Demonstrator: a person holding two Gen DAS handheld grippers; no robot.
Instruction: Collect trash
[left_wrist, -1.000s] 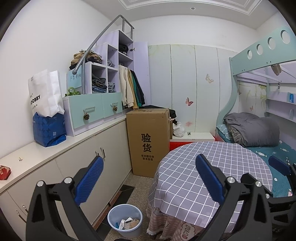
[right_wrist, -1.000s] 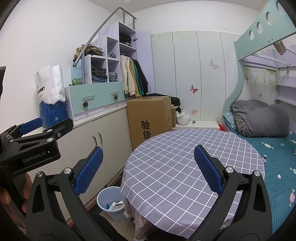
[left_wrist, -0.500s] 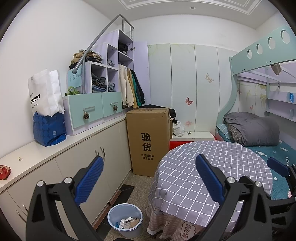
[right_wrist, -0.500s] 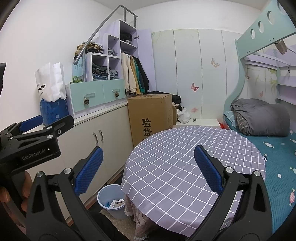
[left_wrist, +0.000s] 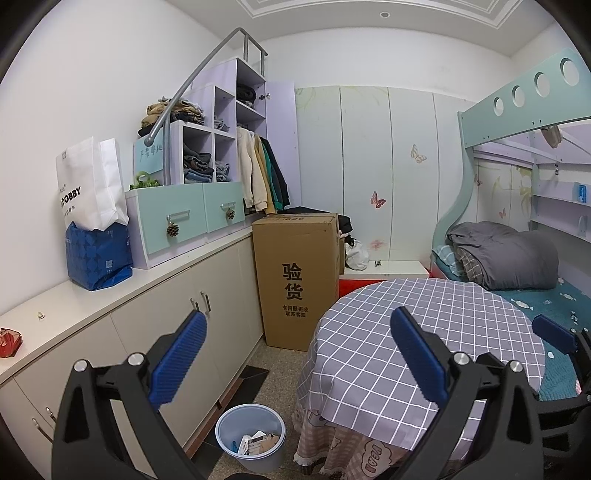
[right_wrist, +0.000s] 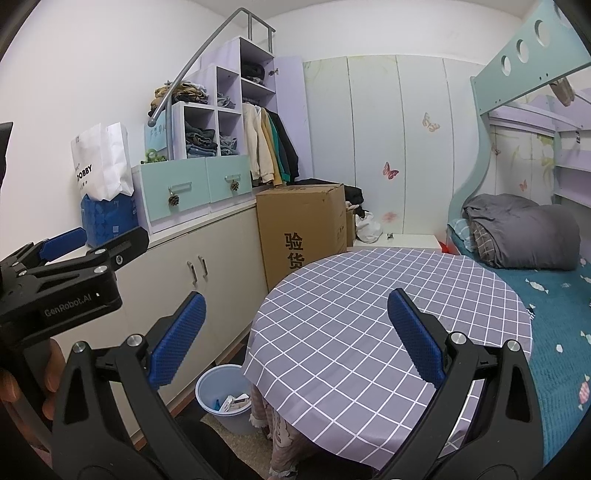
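Black-framed claw (left_wrist: 295, 354), ribbed blue pads (left_wrist: 177, 363), silver screws, "GenRobot.AI" lettering

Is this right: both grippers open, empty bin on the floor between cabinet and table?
Not quite: the bin isn't empty; the left wrist view shows cartons and scraps inside. The rest holds: left gripper and right gripper are open, bin between cabinet and table.

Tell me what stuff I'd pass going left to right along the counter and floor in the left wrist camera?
Small red packet → dark blue bag holding a white paper bag → mint green drawers → tall brown cardboard box → round table with grey checked cloth → grey folded blanket.
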